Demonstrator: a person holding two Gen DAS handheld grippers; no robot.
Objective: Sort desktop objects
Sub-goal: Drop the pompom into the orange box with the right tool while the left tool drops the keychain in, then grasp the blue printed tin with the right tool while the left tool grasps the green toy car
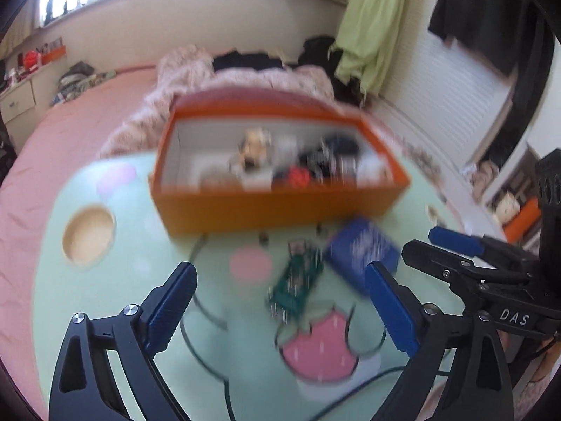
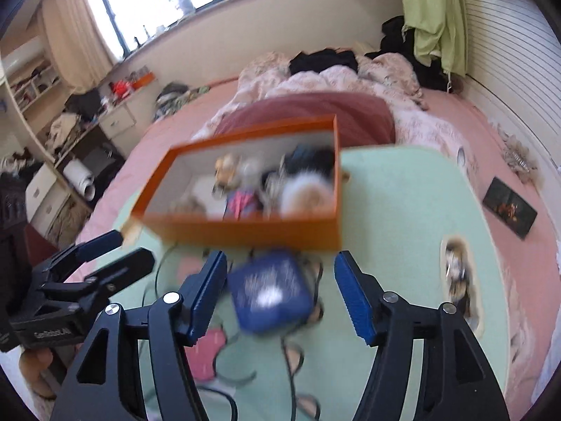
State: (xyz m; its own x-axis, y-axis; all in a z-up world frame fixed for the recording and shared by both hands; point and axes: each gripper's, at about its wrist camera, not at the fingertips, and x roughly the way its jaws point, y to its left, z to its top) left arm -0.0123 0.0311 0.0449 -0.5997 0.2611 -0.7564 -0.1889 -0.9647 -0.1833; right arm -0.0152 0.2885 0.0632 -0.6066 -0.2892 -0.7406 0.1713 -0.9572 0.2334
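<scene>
An orange box [image 1: 277, 207] holding several small items stands at the back of the mint-green desktop [image 1: 140, 245]. A green circuit board [image 1: 298, 280] with pins lies on the desktop in front of it. My left gripper [image 1: 280, 305] hovers over the board, open wide, with neither pad touching it. Right of the board is a dark blue box [image 1: 361, 252]. In the right wrist view the blue box [image 2: 270, 291] is blurred and sits between the fingers of my right gripper [image 2: 280, 291], with a clear gap to the right pad [image 2: 354, 298]. The orange box [image 2: 245, 228] stands just beyond it.
A round wooden cup recess [image 1: 87, 235] lies at the desktop's left. Black cable [image 2: 291, 368] loops across the front. A small picture card [image 2: 455, 273] lies on the desktop's right, and a dark booklet [image 2: 508, 210] on the pink bed. Rumpled bedding [image 2: 333, 80] lies behind.
</scene>
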